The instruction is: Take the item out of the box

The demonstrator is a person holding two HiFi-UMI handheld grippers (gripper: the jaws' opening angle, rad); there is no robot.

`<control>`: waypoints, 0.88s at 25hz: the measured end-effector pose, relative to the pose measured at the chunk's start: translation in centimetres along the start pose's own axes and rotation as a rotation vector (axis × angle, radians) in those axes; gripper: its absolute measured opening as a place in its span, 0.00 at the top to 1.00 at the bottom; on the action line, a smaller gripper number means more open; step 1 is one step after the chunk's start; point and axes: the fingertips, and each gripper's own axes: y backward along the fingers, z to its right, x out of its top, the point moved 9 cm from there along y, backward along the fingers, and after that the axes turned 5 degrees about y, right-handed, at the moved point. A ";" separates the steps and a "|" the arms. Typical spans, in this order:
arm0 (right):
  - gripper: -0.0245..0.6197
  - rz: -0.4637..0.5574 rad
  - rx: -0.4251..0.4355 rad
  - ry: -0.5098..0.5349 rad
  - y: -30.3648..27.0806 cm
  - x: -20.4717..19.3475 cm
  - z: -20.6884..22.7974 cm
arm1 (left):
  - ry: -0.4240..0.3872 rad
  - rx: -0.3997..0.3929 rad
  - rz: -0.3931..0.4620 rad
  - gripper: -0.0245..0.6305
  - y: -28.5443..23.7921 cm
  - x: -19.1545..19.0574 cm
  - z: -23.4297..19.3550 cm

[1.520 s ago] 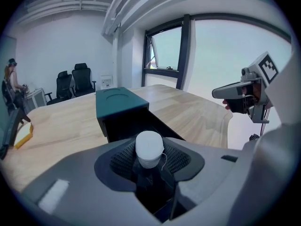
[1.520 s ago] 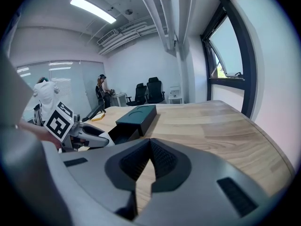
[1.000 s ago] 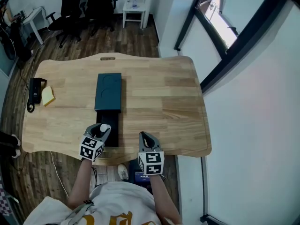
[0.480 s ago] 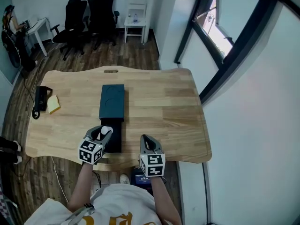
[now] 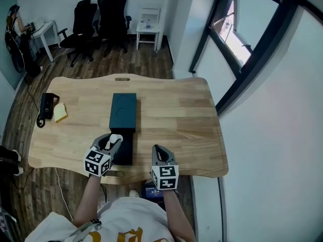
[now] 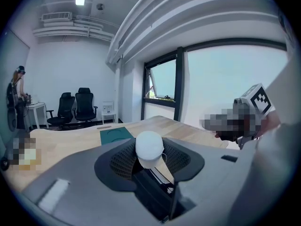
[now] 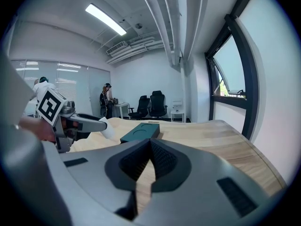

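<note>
A dark teal box (image 5: 123, 112) lies lengthwise in the middle of the wooden table (image 5: 176, 110). Its black inner tray (image 5: 124, 149) is slid out toward the near edge. My left gripper (image 5: 113, 142) hovers over the tray's left side, shut on a small rounded white item (image 5: 115, 138). In the left gripper view the white item (image 6: 149, 148) sits clamped between the ribbed pads, with the teal box (image 6: 116, 134) beyond it. My right gripper (image 5: 158, 151) rests at the near table edge, shut and empty; its jaws meet in the right gripper view (image 7: 149, 150).
A black device (image 5: 46, 105) and a yellow block (image 5: 60, 113) lie at the table's left end. Black office chairs (image 5: 98, 14) and a small white table (image 5: 148, 30) stand on the floor behind. A person works at a desk far left (image 5: 12, 21). A window wall runs along the right.
The head view has tilted a little, so the table sits lower in the picture. Both grippers keep their places and the white item stays in the left jaws.
</note>
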 end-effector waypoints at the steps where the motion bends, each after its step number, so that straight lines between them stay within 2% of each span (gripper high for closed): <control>1: 0.95 -0.001 0.001 0.002 0.0 0.0 0.0 | 0.005 -0.002 0.004 0.70 0.1 0.1 0.0; 22: 0.95 -0.014 0.015 -0.013 -1.0 -0.2 0.5 | 0.049 -0.002 -0.001 0.70 -0.2 -0.1 -0.7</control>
